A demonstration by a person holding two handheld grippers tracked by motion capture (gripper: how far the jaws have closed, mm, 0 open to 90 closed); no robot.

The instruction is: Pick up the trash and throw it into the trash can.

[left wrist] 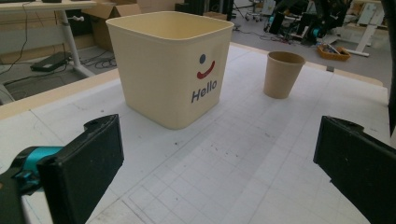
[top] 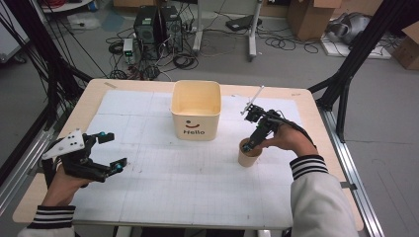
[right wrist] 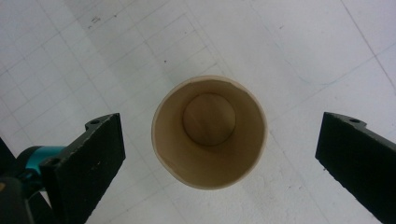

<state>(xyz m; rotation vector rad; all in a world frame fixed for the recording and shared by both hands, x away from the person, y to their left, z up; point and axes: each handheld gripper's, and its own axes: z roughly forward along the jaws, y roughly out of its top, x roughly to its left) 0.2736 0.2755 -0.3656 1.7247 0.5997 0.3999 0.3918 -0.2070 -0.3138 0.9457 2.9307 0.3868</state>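
Note:
A brown paper cup [top: 248, 157] stands upright on the white gridded mat, right of centre. My right gripper [top: 252, 143] hangs straight above it, pointing down. In the right gripper view the cup [right wrist: 210, 135] is empty and sits between the two wide-open jaws, touching neither. My left gripper [top: 113, 151] is open near the table's left edge, low over the mat and holding nothing. Its own view faces a cream bin [left wrist: 168, 79] marked "Hello", with the cup [left wrist: 282, 74] farther back to the right.
The cream bin [top: 195, 123] stands at the middle back of the mat [top: 197, 187]. Black frame posts [top: 346, 84] rise beside the table's right and left edges. Computers [top: 158, 24], cables and cardboard boxes lie on the floor beyond.

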